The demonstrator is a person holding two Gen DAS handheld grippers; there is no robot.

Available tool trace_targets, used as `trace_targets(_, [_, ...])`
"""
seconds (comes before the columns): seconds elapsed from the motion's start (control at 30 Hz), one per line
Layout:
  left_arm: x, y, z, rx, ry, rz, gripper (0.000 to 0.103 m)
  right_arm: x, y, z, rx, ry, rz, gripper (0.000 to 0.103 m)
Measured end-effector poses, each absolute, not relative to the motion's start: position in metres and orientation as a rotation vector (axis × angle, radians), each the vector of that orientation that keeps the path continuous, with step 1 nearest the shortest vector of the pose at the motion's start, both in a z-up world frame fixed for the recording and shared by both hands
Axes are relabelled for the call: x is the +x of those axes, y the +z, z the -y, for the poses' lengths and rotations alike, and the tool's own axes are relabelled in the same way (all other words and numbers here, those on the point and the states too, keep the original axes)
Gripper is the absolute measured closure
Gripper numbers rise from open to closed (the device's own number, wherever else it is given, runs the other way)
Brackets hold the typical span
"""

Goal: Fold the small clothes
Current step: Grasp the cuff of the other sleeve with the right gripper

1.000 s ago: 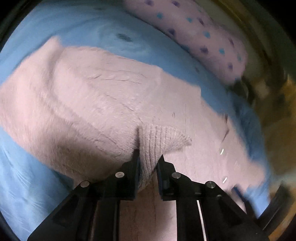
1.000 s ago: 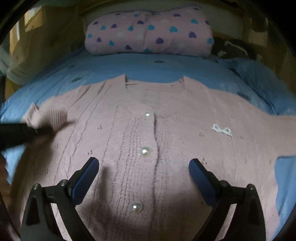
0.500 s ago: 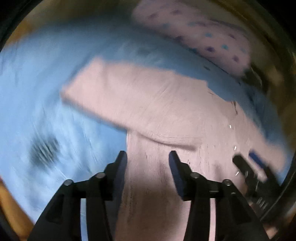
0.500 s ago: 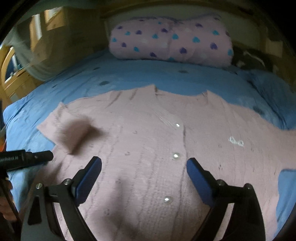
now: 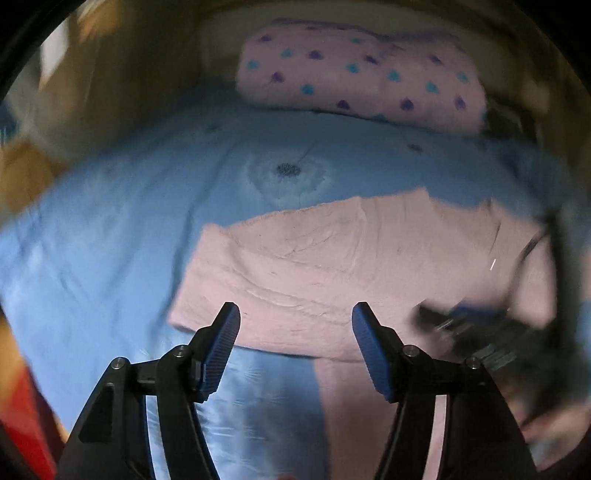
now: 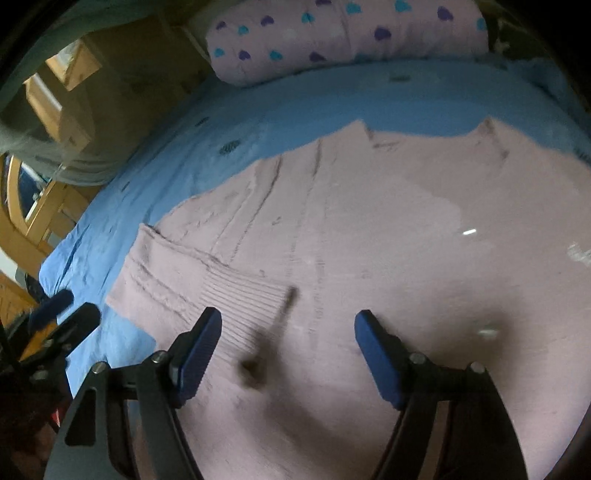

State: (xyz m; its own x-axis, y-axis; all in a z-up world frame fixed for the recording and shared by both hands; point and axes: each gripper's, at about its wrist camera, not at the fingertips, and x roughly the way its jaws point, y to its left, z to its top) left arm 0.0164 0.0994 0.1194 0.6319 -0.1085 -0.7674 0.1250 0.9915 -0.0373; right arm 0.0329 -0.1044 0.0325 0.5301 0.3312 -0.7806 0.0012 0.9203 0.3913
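A pink knitted cardigan (image 6: 369, 240) lies flat on a blue bedsheet (image 6: 258, 118), front up. Its left sleeve (image 6: 192, 273) is folded in across the body, with the ribbed cuff (image 6: 243, 295) lying on the chest. The cardigan also shows in the left wrist view (image 5: 332, 258). My left gripper (image 5: 295, 343) is open and empty, above the folded sleeve's lower edge. My right gripper (image 6: 288, 350) is open and empty, low over the cardigan just right of the cuff. The left gripper also shows in the right wrist view (image 6: 62, 310) at the far left, blurred.
A pink pillow with blue and purple hearts (image 5: 362, 77) lies at the head of the bed; it also shows in the right wrist view (image 6: 347, 33). Wooden furniture (image 6: 40, 206) stands off the bed's left side. The blue sheet (image 5: 110, 240) spreads left of the cardigan.
My left gripper has let go of the sleeve cuff, opened and pulled back to the left. The sleeve now lies folded on the cardigan. My right gripper has moved left toward the cuff.
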Motion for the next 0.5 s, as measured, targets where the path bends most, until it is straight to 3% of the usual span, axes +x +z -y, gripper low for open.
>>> trace_targets(0.1, [0.02, 0.116, -0.113, -0.12, -0.113, -0.923, 0.058, 0.039, 0.024, 0.077, 0.308, 0.164, -1.017, 0.046])
trace_targets(0.17, [0.023, 0.109, -0.117, -0.186, -0.085, -0.963, 0.058, 0.041, 0.02, 0.072, 0.347, 0.206, -1.024, 0.093])
trace_targets(0.33, [0.023, 0.095, -0.12, -0.325, -0.119, -1.046, 0.058, 0.041, 0.028, 0.088, 0.399, 0.287, -1.018, 0.095])
trace_targets(0.5, [0.022, 0.093, -0.119, -0.313, -0.029, -1.006, 0.058, 0.037, 0.064, 0.109, 0.328, 0.285, -0.938, 0.096])
